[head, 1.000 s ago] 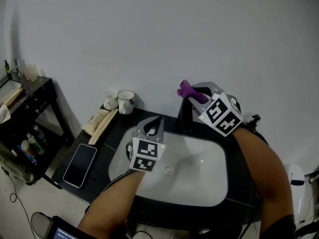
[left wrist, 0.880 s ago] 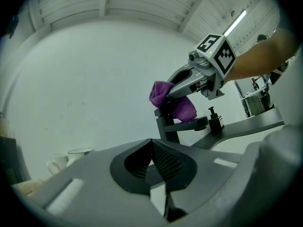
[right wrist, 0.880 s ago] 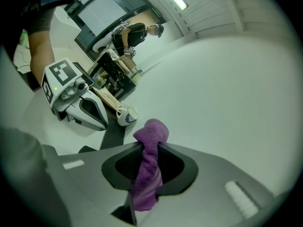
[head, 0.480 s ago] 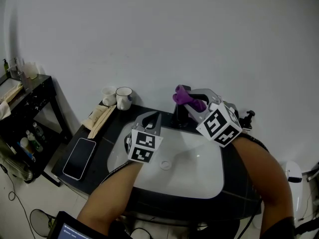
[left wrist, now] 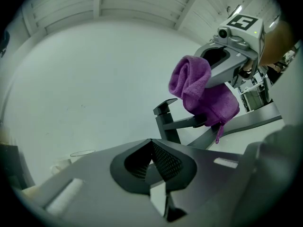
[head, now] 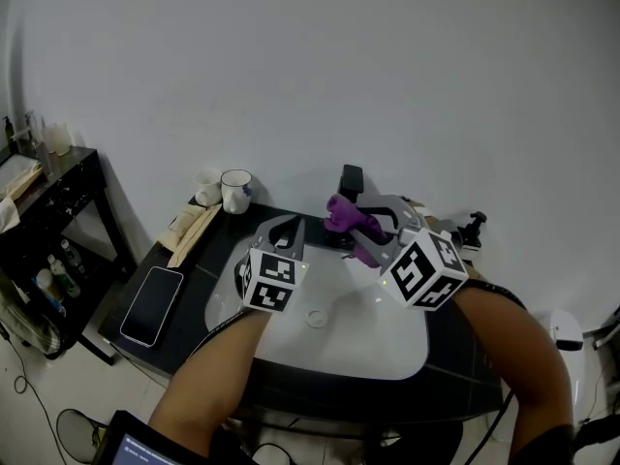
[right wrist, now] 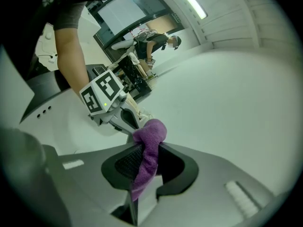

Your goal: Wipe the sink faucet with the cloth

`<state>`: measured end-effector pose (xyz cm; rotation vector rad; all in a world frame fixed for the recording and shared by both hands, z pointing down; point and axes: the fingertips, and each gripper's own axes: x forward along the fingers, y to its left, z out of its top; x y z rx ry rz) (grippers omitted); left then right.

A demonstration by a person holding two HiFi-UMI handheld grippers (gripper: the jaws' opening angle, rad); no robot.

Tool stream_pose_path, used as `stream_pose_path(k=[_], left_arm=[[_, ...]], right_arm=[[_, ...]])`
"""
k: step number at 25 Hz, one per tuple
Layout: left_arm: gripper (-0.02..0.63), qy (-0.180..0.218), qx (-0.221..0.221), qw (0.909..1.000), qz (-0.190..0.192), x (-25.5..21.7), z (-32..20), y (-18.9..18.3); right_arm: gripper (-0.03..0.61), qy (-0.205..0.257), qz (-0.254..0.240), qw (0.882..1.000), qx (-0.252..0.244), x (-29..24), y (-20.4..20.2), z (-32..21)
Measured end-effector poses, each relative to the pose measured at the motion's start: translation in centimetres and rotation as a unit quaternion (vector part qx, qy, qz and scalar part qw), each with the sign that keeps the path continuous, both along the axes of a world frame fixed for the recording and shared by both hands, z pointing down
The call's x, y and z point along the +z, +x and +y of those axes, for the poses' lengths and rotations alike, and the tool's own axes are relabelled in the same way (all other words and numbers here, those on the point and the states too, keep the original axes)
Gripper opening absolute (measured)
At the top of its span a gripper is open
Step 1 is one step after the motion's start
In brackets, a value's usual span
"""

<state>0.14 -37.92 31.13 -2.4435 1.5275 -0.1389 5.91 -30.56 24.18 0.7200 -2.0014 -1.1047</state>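
Observation:
A black faucet (head: 350, 179) stands at the back of the white sink (head: 387, 342). My right gripper (head: 341, 217) is shut on a purple cloth (head: 347, 221) and holds it against the faucet's spout, below the handle. The left gripper view shows the cloth (left wrist: 199, 91) draped over the spout's end, with the faucet (left wrist: 165, 122) behind it. The cloth (right wrist: 147, 148) is pinched between the right jaws. My left gripper (head: 285, 227) hovers over the basin's left side, shut and holding nothing, a little left of the faucet.
On the black counter (head: 194, 269) lie a phone (head: 153, 305), a pack of wooden sticks (head: 189, 226), a mug (head: 235, 191) and a white cup (head: 206, 187). A dark shelf (head: 53, 197) with bottles stands far left. A small black fitting (head: 472, 225) sits right of the sink.
My right gripper has brought the cloth down and left from the top of the faucet onto the spout, so the faucet's handle now shows. The left gripper has hardly moved.

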Motion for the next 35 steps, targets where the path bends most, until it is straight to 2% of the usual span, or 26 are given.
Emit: stream_pose_path(k=[4, 10, 17, 21, 35], left_arm=[[0.017, 0.000, -0.002, 1.0000, 0.000, 0.0, 0.1, -0.2], [0.017, -0.001, -0.002, 1.0000, 0.001, 0.0, 0.0, -0.2], [0.017, 0.005, 0.007, 1.0000, 0.002, -0.2, -0.1, 0.4], [0.017, 0.005, 0.008, 1.0000, 0.001, -0.2, -0.2, 0.6], [0.017, -0.005, 0.007, 0.9999, -0.005, 0.4, -0.5, 0.4]], right_arm=[[0.078, 0.008, 0.022, 1.000, 0.016, 0.9, 0.9, -1.0], [0.078, 0.049, 0.088, 0.993, 0.055, 2.5, 2.9, -4.6], [0.078, 0.041, 0.083, 0.992, 0.089, 3.3, 3.9, -9.4], [0.078, 0.030, 0.064, 0.993, 0.095, 3.1, 4.0, -11.1], [0.080, 0.044, 0.096, 0.992, 0.071, 4.1, 3.5, -8.8]])
